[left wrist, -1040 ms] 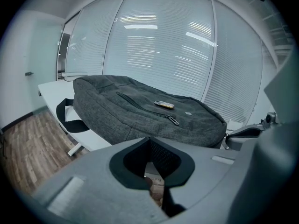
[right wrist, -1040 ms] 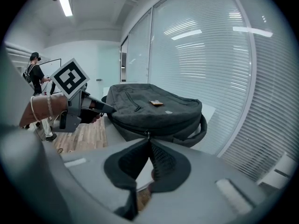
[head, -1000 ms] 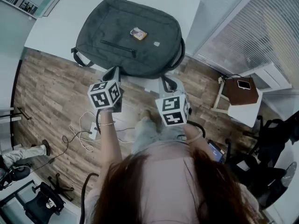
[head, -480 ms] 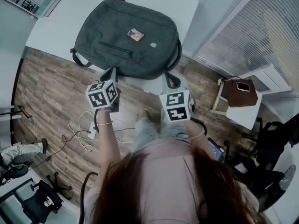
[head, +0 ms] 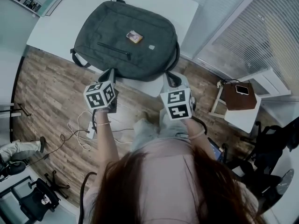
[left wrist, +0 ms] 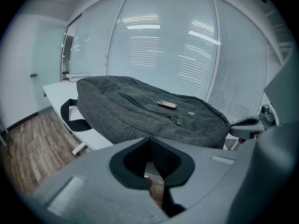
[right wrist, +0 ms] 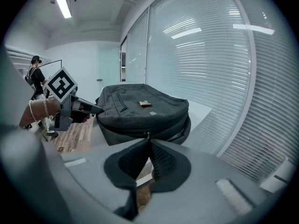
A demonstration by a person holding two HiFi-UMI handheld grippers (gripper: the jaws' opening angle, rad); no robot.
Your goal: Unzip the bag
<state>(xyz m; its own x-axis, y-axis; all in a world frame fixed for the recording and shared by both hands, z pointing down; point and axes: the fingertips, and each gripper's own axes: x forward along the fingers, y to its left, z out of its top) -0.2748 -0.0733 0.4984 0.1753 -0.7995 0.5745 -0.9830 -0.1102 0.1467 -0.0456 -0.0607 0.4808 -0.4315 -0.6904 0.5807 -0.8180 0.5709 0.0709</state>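
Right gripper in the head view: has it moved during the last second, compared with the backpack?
Yes. The right gripper has shifted a little toward the picture's right and upward, so it is now closer to the near right corner of the backpack.

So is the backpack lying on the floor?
No, the grey backpack lies flat on top of the white table.

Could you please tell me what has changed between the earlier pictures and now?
The right claw has edged slightly forward and rightward, toward the near right corner of the dark grey fabric backpack; it is shut and empty. Nothing was gripped or released. The left claw stayed put, also shut and empty. The backpack still lies zipped and untouched on the white table.
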